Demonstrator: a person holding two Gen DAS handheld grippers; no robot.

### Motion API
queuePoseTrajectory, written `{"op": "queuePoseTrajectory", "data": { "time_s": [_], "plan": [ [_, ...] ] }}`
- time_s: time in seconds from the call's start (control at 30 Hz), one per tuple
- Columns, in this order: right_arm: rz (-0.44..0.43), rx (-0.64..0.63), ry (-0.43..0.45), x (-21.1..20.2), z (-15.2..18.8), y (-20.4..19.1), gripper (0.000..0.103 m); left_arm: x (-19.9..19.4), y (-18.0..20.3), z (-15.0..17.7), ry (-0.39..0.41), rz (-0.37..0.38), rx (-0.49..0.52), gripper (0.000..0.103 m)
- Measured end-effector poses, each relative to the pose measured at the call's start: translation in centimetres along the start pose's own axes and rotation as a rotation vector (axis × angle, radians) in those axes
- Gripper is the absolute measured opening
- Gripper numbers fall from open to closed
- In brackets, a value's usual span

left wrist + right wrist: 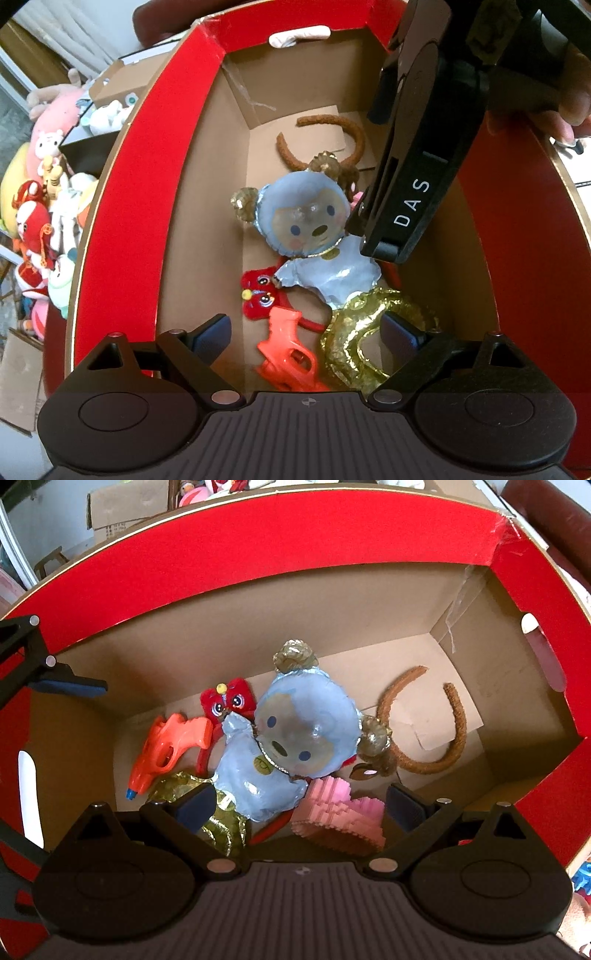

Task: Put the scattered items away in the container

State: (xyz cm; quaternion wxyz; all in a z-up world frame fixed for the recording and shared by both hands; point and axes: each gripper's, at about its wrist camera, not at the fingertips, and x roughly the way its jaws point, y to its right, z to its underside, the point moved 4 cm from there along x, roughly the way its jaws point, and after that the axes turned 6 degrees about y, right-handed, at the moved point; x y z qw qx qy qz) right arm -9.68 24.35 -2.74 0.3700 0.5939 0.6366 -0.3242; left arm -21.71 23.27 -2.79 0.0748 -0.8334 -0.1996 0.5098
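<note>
Toys are gathered in the red-rimmed cardboard box (258,554), below both tongs, so the tidying looks well advanced. Ahead of the right tongs (299,808), spread and empty, a crinkled blue foil balloon doll (291,734) is laid over a hard orange water pistol (166,746) and a ridged pink heart (340,819). The left tongs (306,332) are likewise held spread, empty.

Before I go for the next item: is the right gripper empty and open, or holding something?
Open and empty. The right gripper has its jaws spread wide above the pink block heart and blue foil balloon, clamping neither.
</note>
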Motion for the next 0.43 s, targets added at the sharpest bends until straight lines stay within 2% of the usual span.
{"op": "queuePoseTrajectory", "data": {
  "time_s": [0.43],
  "plan": [
    [-0.009, -0.006, 0.002, 0.04, 0.18, 0.02, 0.099, -0.13, 0.18, 0.05, 0.005, 0.005, 0.009, 0.091]
  ]
}}
